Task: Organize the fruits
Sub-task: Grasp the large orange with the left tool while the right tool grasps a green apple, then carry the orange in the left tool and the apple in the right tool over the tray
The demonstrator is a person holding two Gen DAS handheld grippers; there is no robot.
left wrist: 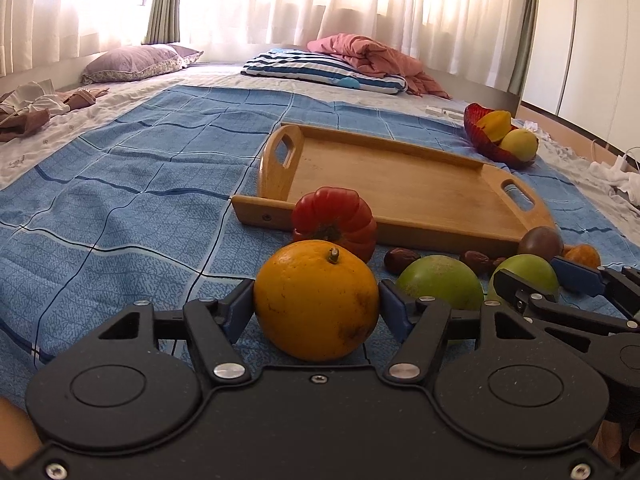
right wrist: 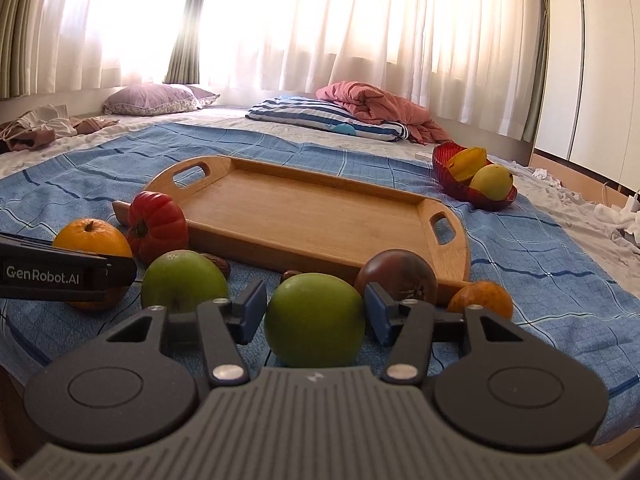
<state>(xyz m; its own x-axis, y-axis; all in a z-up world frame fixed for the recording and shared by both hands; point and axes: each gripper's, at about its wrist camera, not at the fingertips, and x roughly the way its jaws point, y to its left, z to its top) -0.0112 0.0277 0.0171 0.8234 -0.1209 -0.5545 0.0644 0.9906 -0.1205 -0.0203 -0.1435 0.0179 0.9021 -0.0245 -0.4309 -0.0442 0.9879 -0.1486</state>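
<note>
My left gripper [left wrist: 316, 304] is shut on an orange [left wrist: 316, 332] that rests on the blue checked cloth, both pads pressed to its sides. My right gripper [right wrist: 316, 312] is shut on a green apple [right wrist: 314, 320], also on the cloth. Between the two lies a second green apple [right wrist: 184, 280]. Just behind the orange sits a red ribbed tomato [left wrist: 334, 220]. A dark brown fruit [right wrist: 396, 276] and a small orange fruit [right wrist: 480, 298] lie right of the held apple. Beyond the fruits is an empty wooden tray [right wrist: 300, 208].
A red bowl [right wrist: 444, 172] holding a starfruit and a mango stands at the far right of the tray. Brown dates [left wrist: 400, 260] lie among the fruits. Pillows, a pink blanket and clothes lie at the back of the bed by the curtains.
</note>
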